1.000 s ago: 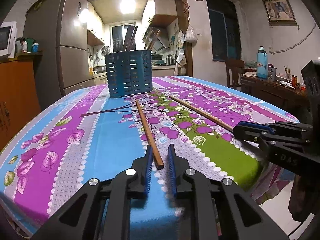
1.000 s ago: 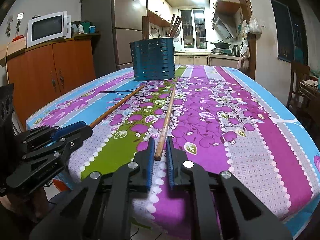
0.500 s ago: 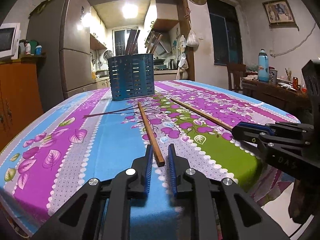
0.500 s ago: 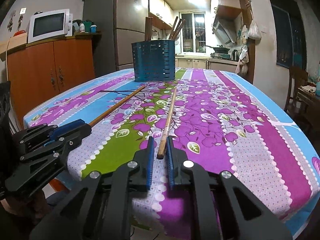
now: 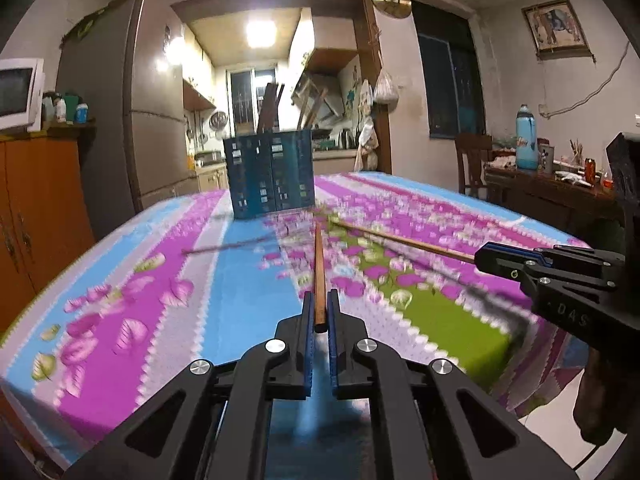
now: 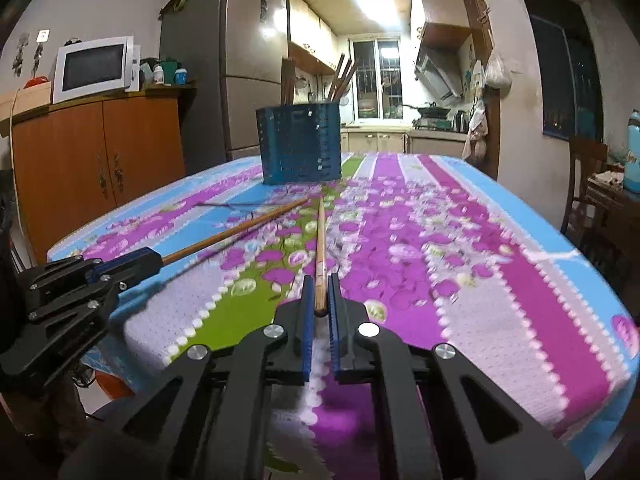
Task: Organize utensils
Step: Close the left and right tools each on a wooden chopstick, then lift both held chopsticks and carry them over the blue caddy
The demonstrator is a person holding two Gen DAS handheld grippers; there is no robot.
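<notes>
**A chopstick pinched in each of my grippers**

My left gripper (image 5: 319,312) has its jaws closed on the near end of a thin wooden chopstick (image 5: 319,272). The stick is round, smooth and reddish brown, and it runs straight ahead toward 12 o'clock, its far tip pointing at the utensil holder (image 5: 269,174). The blue ribbed pads (image 5: 308,320) press it from both sides.

My right gripper (image 6: 320,304) is likewise clamped on a second chopstick (image 6: 320,240), paler, with a light bamboo grain, also running toward 12 o'clock. From this wrist view, my left gripper (image 6: 120,264) sits at about 9 o'clock, its stick slanting up toward 1 o'clock.

The holder (image 6: 299,145) stands upright at the far end of the table, at 12 o'clock in both views. It is a dark teal, boxy container with walls perforated by rows of small slots, and several dark wooden sticks (image 6: 340,78) lean out of its top.

The table (image 5: 240,280) wears a soft printed tablecloth (image 6: 480,240) in stripes of blue, magenta, lilac and green, patterned with leaves and blossoms and edged with scalloped white dots. Whether the chopsticks' far tips touch the cloth I cannot tell; both views are motion-blurred.
</notes>
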